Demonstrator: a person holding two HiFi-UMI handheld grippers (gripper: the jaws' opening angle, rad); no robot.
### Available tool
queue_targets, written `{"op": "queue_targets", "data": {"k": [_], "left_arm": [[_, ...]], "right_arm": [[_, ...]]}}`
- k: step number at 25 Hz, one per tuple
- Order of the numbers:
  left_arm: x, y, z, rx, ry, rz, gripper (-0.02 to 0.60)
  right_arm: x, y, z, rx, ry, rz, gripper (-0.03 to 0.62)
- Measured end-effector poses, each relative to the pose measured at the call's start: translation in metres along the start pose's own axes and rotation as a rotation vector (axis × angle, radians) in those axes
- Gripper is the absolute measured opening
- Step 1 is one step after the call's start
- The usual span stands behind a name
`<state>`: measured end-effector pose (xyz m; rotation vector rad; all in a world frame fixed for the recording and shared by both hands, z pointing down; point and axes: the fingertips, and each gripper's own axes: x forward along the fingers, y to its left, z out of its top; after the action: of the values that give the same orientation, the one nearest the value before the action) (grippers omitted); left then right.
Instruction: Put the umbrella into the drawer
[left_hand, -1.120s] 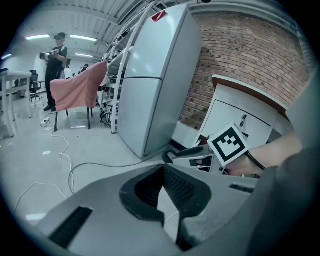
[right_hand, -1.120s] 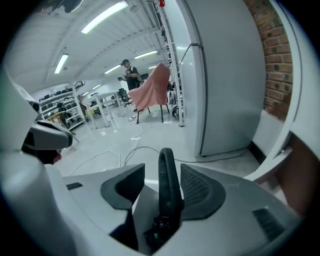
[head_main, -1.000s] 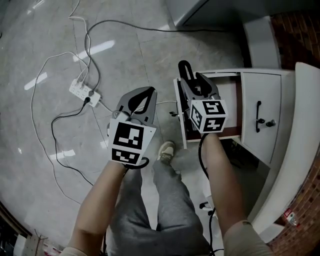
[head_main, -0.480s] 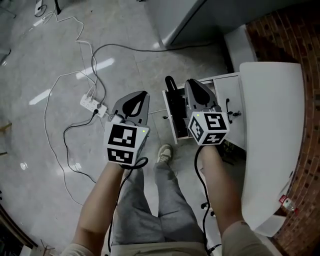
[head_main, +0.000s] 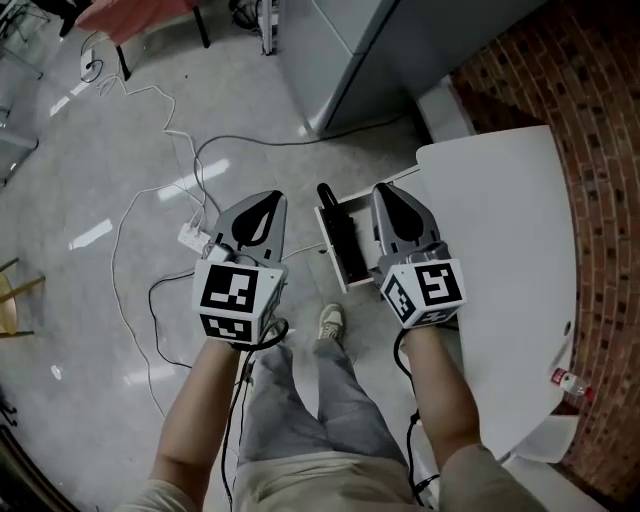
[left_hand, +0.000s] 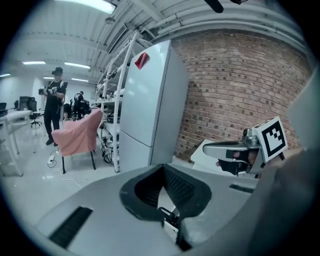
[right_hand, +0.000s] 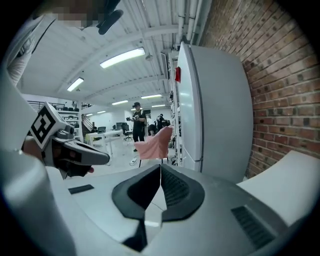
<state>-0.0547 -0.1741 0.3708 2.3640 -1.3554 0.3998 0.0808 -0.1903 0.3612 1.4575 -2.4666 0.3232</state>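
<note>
One white tabletop (head_main: 510, 280) overhangs the open drawer (head_main: 328, 247), where the dark umbrella (head_main: 342, 240) lies lengthwise, so stowing looks done. The left claw (head_main: 266, 198) is pinched together and empty. The right claw (head_main: 384, 190) has just been closing on nothing, likely because the umbrella needs no more holding.

1. Grey tapered shells, black ribbed pads: left tool (head_main: 262, 203), right tool (head_main: 392, 200).
2. White marker cubes (head_main: 235, 298), black square patterns.
3. Black cables (head_main: 232, 420) trailing from the tools.
4. Grey trousers (head_main: 300, 400), beige short sleeves (head_main: 480, 480), pale shoe (head_main: 330, 322).
</note>
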Motion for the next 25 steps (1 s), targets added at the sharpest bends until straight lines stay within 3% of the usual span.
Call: {"op": "queue_targets", "data": {"k": [7,11,16,25], "left_arm": [[-0.06,-0.024,0.085,0.047,-0.105,0.016,0.008],[-0.093,-0.049,0.125,0.151,-0.141,0.032,0.008],[-0.134,-0.081,0.165,0.163,-0.174,-0.022,0.008],[-0.224,-0.118,0.246,0.239,-0.344,-0.008,0.008]], "right_arm": [[-0.062,0.035,0.096,0.085,-0.092,0.081,0.008],[-0.098,0.047,0.148,0.067,-0.154,0.105,0.008],[-0.139,0.051,0.203,0.017,-0.222,0.146,0.008],[-0.21,0.075,0.285,-0.016,-0.325,0.175,0.008]]}}
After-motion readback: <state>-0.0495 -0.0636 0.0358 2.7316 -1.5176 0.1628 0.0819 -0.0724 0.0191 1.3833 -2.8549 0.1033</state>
